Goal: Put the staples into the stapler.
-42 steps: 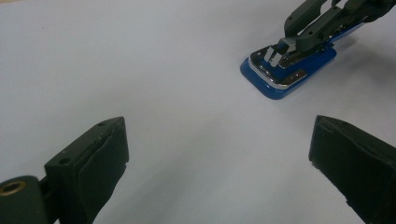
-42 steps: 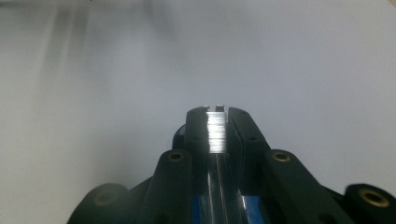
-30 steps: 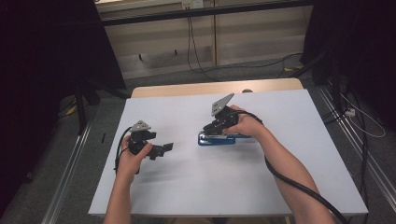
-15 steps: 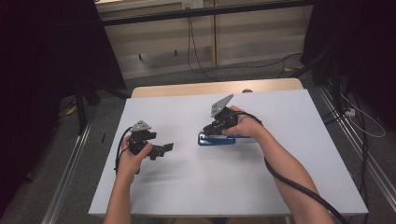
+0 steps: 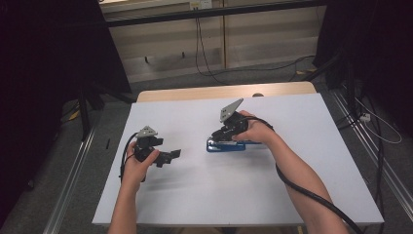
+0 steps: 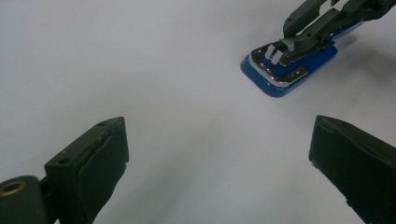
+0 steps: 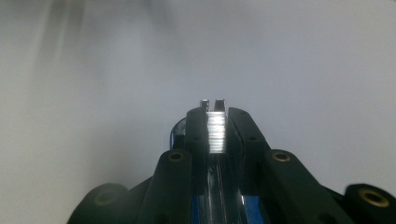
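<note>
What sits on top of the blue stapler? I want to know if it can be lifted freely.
The right gripper sits over the stapler, its jaws shut on the metal top arm. The stapler's front end shows; its rear is covered by the gripper and hand.

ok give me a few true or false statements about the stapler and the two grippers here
1. The right gripper is shut on the blue stapler. True; in the right gripper view its jaws clamp the stapler's metal top from both sides.
2. The left gripper holds the stapler too. False; its jaws stand open over bare table, apart from the stapler.
3. The stapler lies flat on the white table. True.
4. The stapler is red. False; its base is blue with a silver metal top.
5. In the high view, the left gripper's jaws point away from the stapler. False; they point toward it.
</note>
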{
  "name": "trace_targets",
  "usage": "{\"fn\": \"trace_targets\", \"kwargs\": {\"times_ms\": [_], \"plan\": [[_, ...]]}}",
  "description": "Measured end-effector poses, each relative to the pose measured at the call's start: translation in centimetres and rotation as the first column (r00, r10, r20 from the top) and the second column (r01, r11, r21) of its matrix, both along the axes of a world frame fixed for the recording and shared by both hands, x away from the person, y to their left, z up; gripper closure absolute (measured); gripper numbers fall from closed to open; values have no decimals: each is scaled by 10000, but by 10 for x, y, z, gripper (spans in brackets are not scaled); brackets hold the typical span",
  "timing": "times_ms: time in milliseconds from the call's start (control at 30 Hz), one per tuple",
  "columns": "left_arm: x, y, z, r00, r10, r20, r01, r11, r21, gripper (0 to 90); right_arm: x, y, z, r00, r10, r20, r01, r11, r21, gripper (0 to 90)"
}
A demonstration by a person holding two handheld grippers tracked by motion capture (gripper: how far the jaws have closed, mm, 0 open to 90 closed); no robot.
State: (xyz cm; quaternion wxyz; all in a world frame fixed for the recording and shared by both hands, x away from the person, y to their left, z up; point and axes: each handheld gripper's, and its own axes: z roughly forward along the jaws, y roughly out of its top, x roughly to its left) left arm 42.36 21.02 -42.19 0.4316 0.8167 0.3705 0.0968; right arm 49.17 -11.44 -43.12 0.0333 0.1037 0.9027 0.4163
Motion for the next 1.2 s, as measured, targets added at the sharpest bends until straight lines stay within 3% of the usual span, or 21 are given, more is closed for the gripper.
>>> {"fn": "trace_targets", "kwargs": {"times_ms": [1200], "plan": [[1,0,-1,10000,9,-35,-9,10000,86,49,1,-1,2,9999,124,-90,-124,9999,-66,791]]}}
